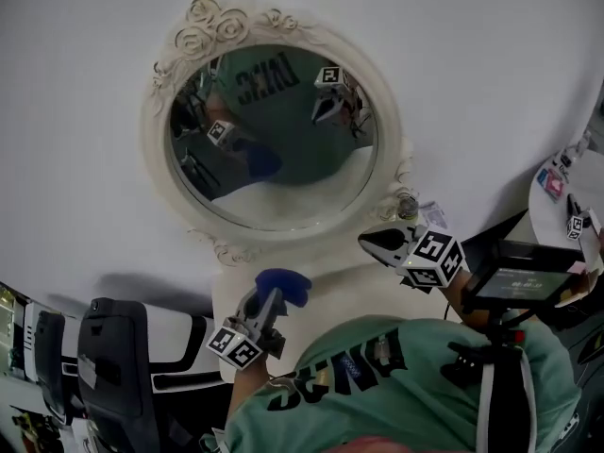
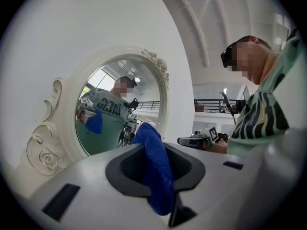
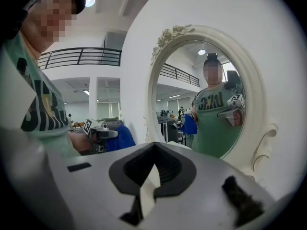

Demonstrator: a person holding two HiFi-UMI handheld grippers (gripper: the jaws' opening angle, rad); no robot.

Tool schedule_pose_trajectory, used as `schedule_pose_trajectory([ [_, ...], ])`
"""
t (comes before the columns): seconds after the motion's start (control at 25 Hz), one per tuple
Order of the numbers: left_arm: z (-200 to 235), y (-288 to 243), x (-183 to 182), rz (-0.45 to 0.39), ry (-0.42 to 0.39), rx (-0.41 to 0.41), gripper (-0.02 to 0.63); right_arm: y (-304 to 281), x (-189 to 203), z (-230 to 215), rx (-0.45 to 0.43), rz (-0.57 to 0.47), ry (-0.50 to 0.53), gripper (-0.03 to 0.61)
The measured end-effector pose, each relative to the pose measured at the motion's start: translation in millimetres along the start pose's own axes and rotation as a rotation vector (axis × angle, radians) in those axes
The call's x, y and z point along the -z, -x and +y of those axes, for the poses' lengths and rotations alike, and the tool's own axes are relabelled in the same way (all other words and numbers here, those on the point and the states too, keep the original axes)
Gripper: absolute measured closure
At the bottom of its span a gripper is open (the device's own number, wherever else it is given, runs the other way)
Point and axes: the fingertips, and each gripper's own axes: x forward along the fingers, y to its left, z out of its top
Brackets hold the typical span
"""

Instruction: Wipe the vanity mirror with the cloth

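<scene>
The oval vanity mirror (image 1: 274, 130) in a cream ornate frame stands against a white wall; it also shows in the left gripper view (image 2: 115, 114) and the right gripper view (image 3: 211, 104). My left gripper (image 1: 267, 302) is below the mirror's lower edge, shut on a blue cloth (image 1: 284, 286), apart from the glass. The cloth (image 2: 156, 166) bulges up between the jaws of that gripper (image 2: 158, 178). My right gripper (image 1: 370, 243) hovers at the mirror's lower right, near the frame, and its jaws (image 3: 149, 178) are shut with nothing in them.
A white vanity top (image 1: 340, 291) lies under the mirror, with a small glass item (image 1: 408, 204) by the frame's foot. A black screen device (image 1: 519, 276) and a round white table (image 1: 557, 210) are at the right. A black chair (image 1: 113, 357) is at the lower left.
</scene>
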Motion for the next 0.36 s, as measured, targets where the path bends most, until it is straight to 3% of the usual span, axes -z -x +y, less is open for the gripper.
schedule_pose_trajectory([
  [0.36, -3.7, -3.1, 6.3, 0.018, 0.022, 0.026, 0.525, -2.1, -0.9, 3.9, -0.005, 0.006, 0.014, 0.568],
])
